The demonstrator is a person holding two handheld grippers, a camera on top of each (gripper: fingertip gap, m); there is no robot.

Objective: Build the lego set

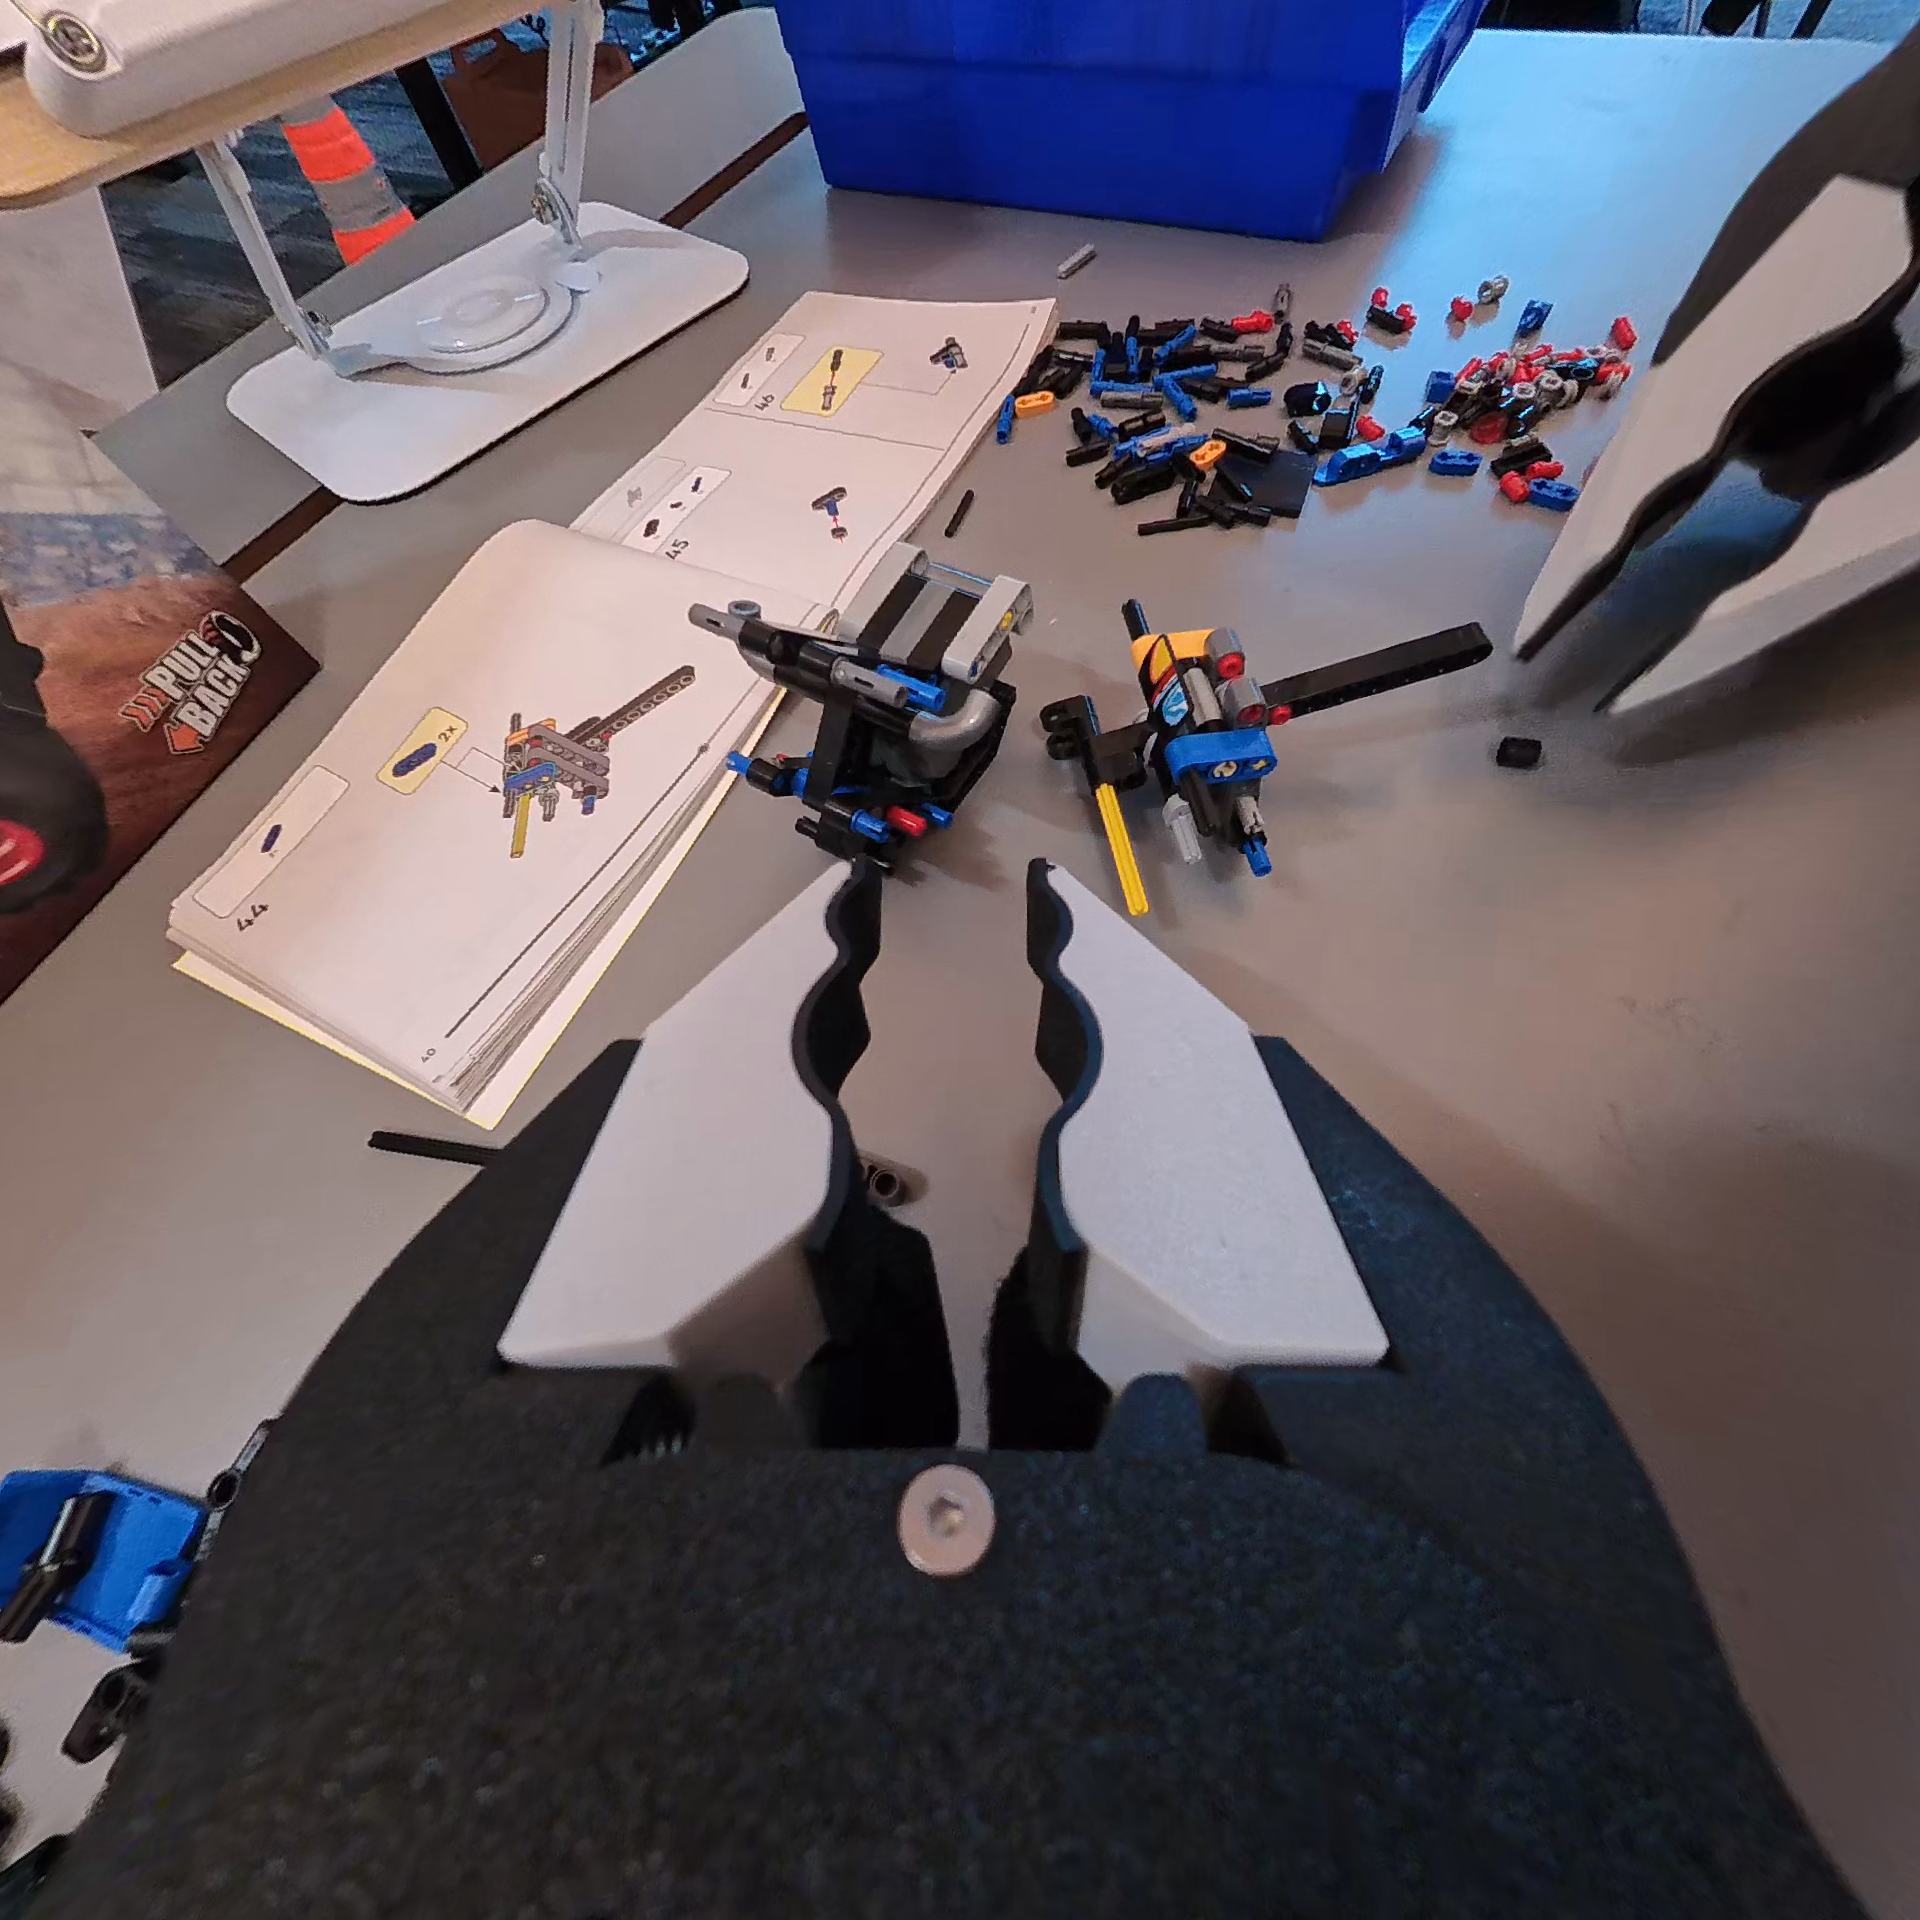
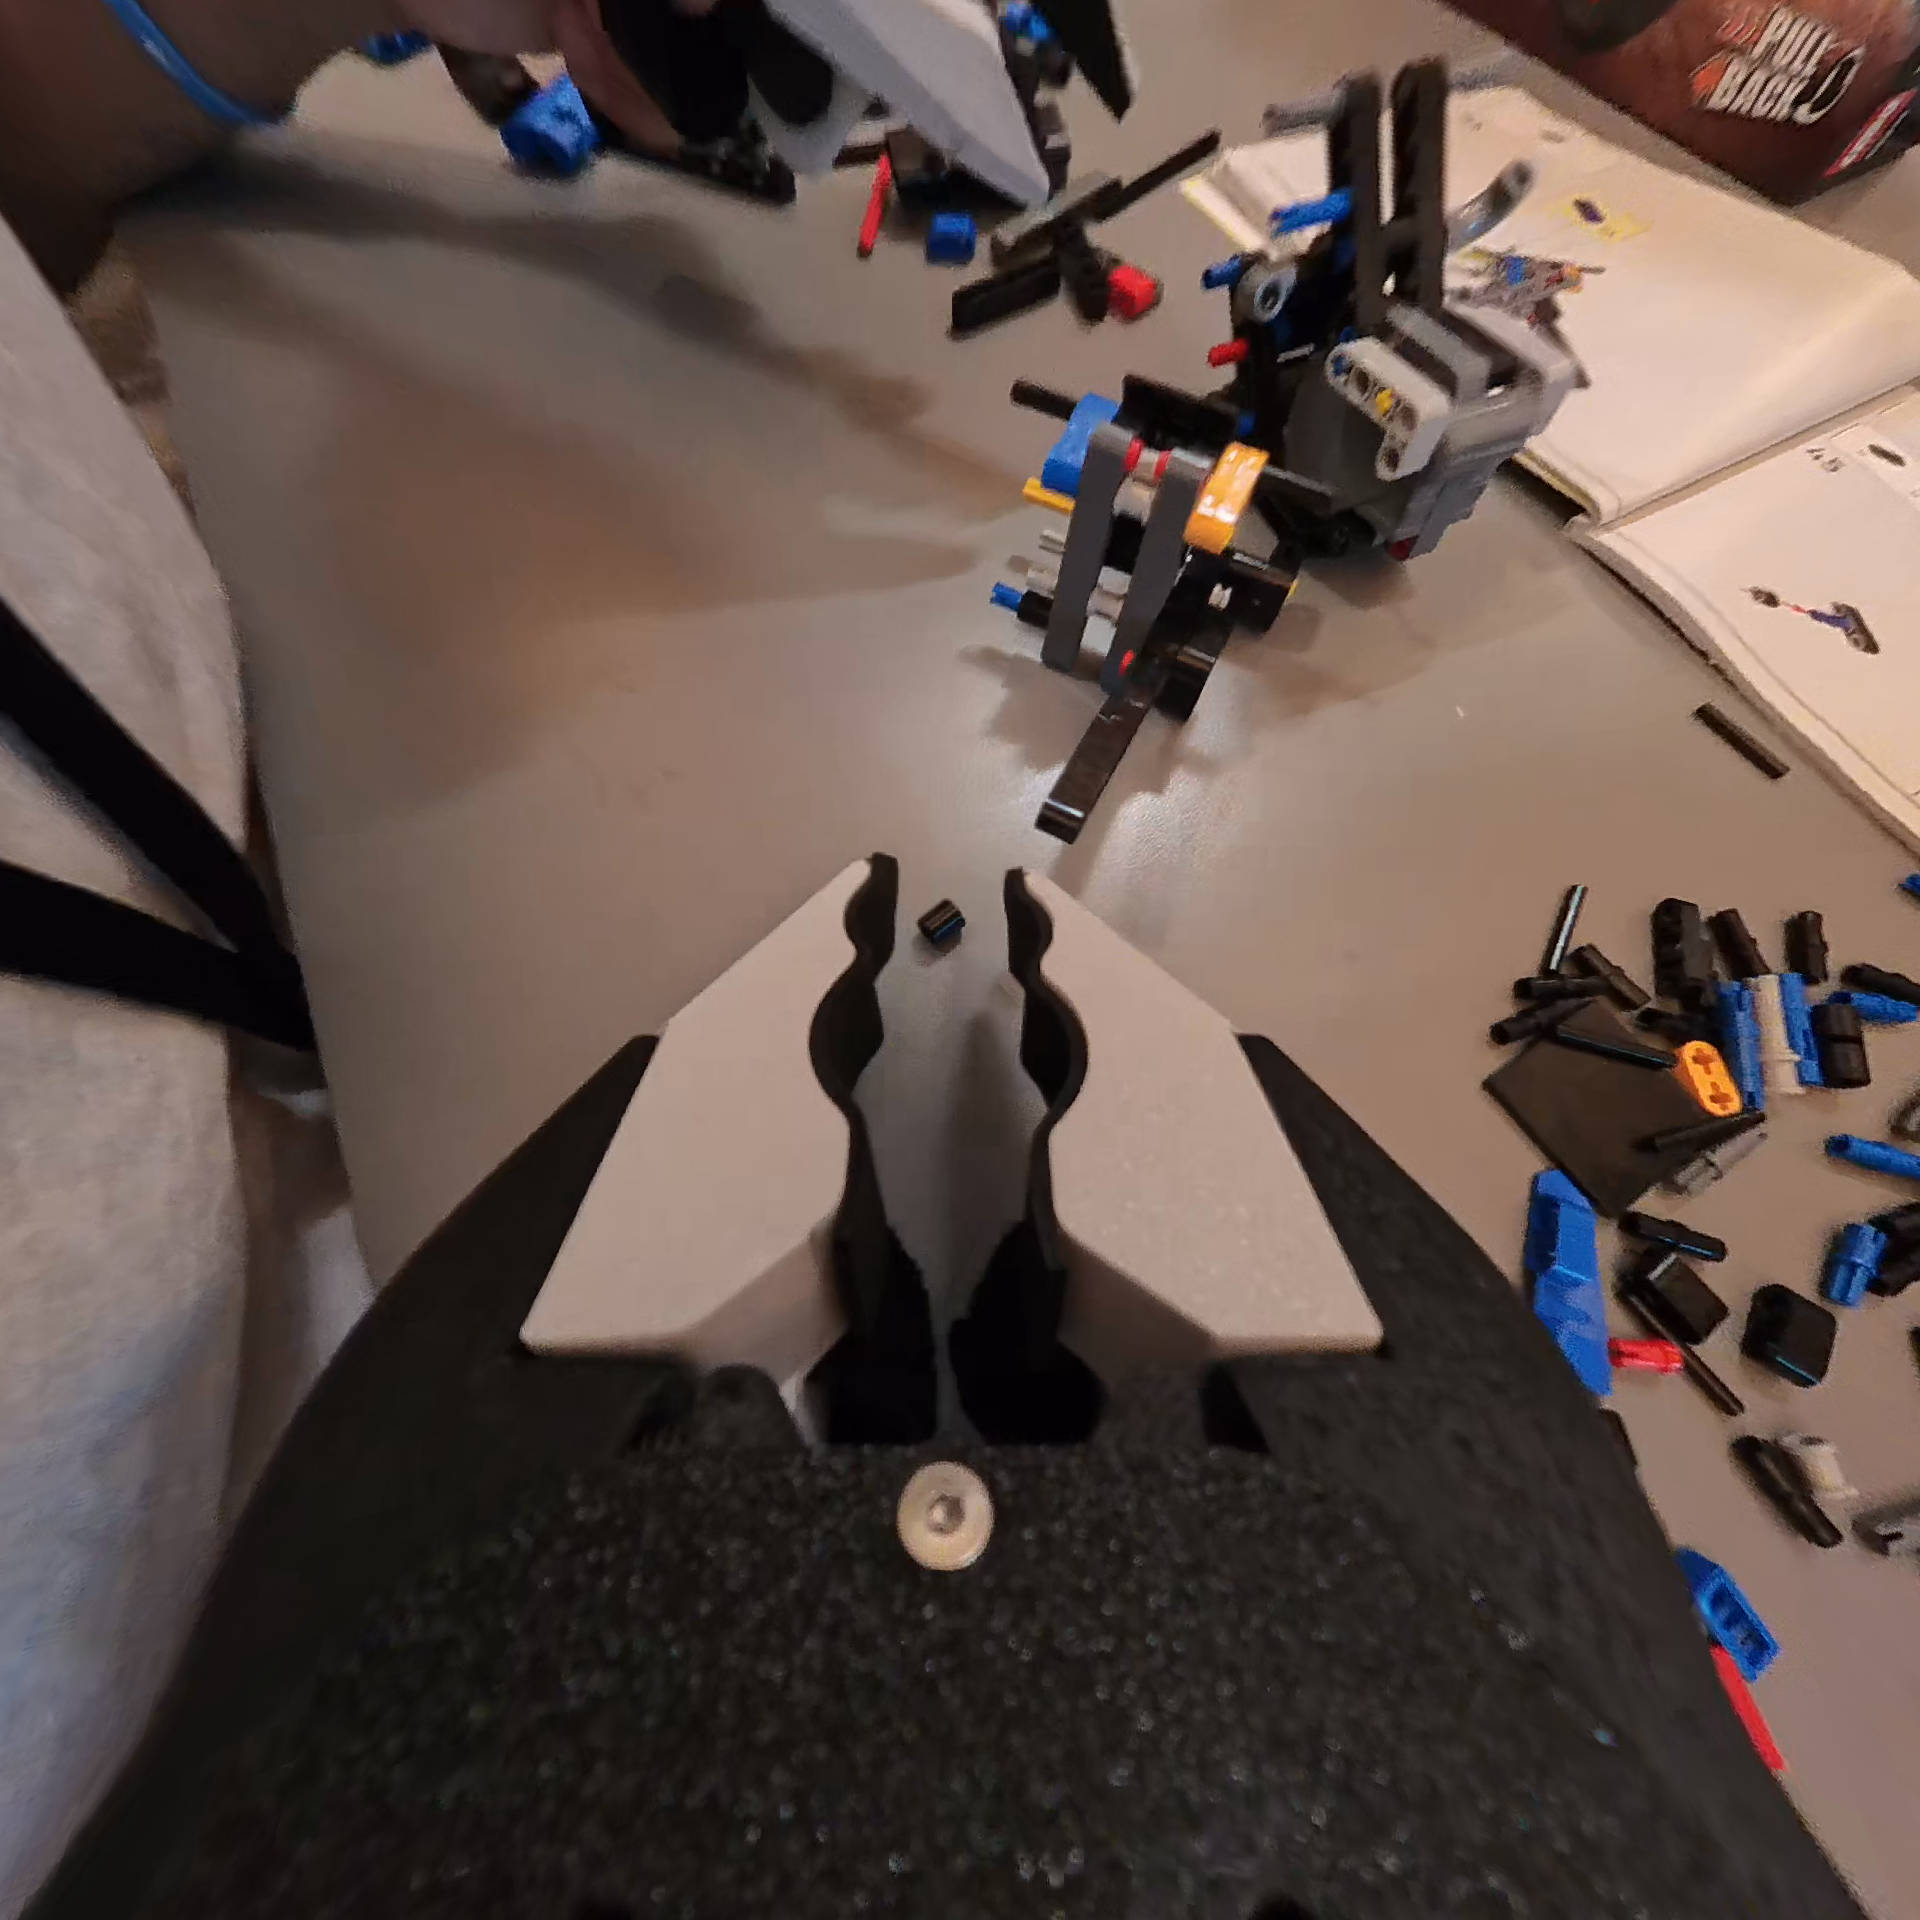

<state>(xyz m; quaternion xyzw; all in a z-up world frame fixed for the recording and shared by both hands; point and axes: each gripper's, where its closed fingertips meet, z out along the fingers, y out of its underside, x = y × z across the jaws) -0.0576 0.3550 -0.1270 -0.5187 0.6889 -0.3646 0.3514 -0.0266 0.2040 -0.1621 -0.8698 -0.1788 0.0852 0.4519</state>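
Fetching a small part for the lego build

Right gripper (image 2: pixel 948 883), parted and empty, straddles a small black piece (image 2: pixel 941 923); closing looks next. Left gripper (image 1: pixel 951 883) hovers parted, empty; two sub-assemblies (image 1: pixel 1174 717) sit at twelve o'clock.

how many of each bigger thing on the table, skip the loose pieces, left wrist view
Part-built lego assemblies: 2, one grey and black, one with a yellow axle
Instruction booklet: 1
Blue bin: 1
White stand: 1
Printed box: 1
Total: 6
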